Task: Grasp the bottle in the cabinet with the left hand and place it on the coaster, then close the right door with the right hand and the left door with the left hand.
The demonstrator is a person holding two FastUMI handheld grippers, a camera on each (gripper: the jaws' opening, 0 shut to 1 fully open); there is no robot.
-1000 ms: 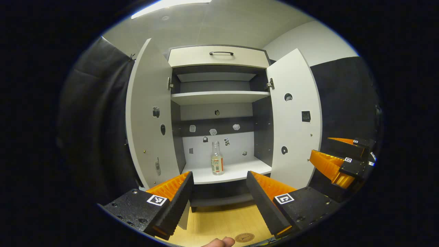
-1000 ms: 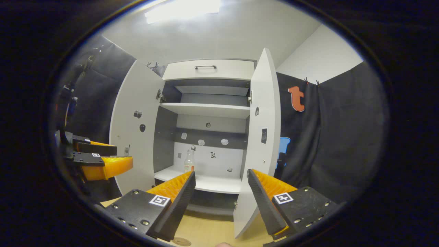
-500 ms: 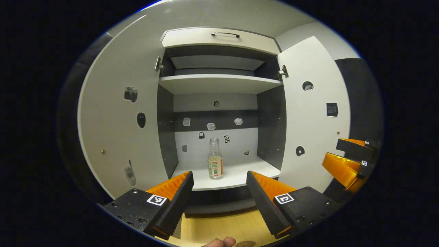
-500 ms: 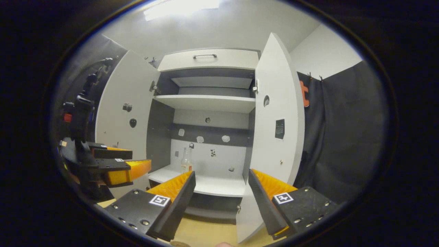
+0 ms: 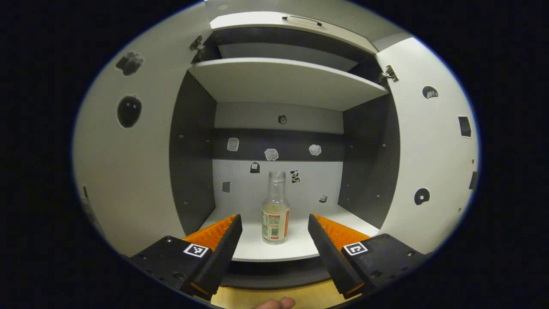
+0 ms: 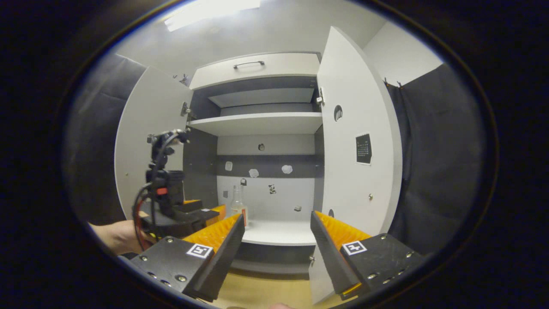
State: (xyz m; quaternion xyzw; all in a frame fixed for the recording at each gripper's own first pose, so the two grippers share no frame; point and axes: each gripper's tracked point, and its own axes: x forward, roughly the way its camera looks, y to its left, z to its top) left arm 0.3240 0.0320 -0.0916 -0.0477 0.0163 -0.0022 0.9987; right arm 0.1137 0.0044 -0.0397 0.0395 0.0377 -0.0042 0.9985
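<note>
A clear glass bottle (image 5: pixel 275 209) with a red and white label stands upright near the front of the cabinet's lower shelf (image 5: pixel 296 251). My left gripper (image 5: pixel 274 240) is open just short of the shelf edge, and the bottle sits between the lines of its fingers, a little beyond the tips. In the right gripper view the left gripper (image 6: pixel 201 212) reaches toward the bottle (image 6: pixel 237 201), held by a hand (image 6: pixel 118 235). My right gripper (image 6: pixel 276 240) is open and holds nothing, farther back. Both cabinet doors stand open: the left door (image 5: pixel 128 163) and the right door (image 6: pixel 358 141).
An upper shelf (image 5: pixel 283 79) and a drawer with a dark handle (image 6: pixel 251 65) sit above the bottle's compartment. The wooden tabletop (image 6: pixel 266 292) lies below the cabinet. A fingertip (image 5: pixel 274 303) shows at the bottom of the left gripper view. Black cloth hangs right of the cabinet.
My left gripper has moved forward toward the cabinet, so the bottle looms larger between its fingers. The right gripper shifted slightly and now sees the left gripper nearer the shelf.
</note>
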